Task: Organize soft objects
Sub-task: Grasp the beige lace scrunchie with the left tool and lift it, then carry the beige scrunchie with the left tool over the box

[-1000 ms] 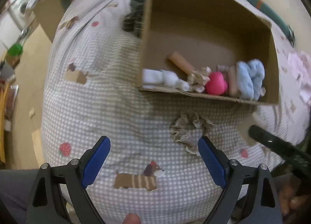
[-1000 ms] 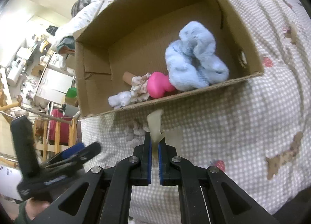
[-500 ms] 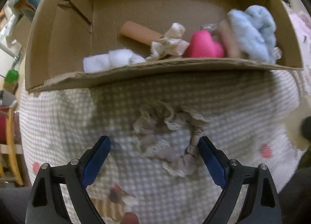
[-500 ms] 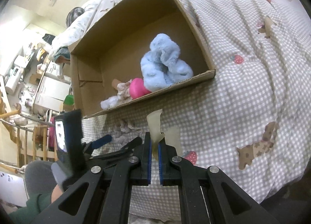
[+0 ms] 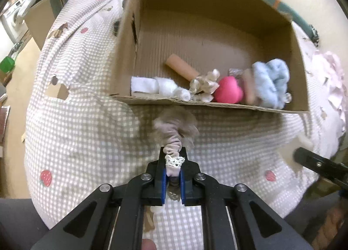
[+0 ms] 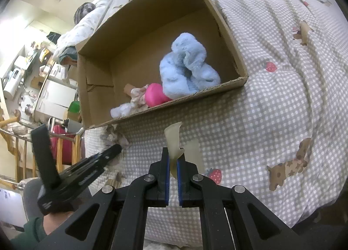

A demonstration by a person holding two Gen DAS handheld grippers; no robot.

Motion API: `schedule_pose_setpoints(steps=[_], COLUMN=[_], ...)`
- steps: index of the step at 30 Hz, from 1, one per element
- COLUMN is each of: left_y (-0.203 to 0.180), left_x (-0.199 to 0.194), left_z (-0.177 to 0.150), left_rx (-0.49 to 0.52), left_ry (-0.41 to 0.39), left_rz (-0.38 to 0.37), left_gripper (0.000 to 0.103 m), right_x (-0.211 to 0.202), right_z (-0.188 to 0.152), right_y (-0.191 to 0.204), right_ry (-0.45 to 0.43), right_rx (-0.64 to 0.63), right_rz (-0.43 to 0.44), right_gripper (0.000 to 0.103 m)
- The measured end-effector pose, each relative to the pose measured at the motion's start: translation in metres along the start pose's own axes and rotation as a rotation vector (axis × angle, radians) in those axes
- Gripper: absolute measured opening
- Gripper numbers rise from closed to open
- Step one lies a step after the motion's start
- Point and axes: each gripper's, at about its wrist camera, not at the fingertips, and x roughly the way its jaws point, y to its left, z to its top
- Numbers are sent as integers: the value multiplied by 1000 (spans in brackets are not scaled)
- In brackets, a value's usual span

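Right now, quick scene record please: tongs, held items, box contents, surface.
left tongs: shut on lace scrunchie, lifted just short of the box's near wall
right tongs: shut on a beige tape scrap
cardboard box: open top, on the bed
box contents: blue fuzzy sock, pink heart, cream scrunchie, white sock, tan cylinder
surface: gingham bedspread with dog and strawberry print

Left gripper [image 5: 173,164] clamps a lace scrunchie [image 5: 174,134]; right gripper [image 6: 173,161] seemingly pinches a tape scrap [image 6: 174,141].
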Motion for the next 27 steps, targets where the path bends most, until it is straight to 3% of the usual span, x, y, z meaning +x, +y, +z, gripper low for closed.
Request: schedule_pose_setpoints(steps=[14, 20, 27], left_y=[3, -3, -16], left_x=[-66, -114, -156], left_z=[-16, 2, 52], left_rx=[24, 57, 83], left_ry=[-119, -230, -340], left_rz=[47, 50, 4], left_gripper=[9, 9, 9], right_x=[-12, -43, -81], right_z=[-8, -2, 31], right_y=[14, 33, 56], right_ry=[-23, -80, -176], right_rx=[-65, -134, -161], right_rz=[-39, -14, 76], right_gripper=[7, 7, 7])
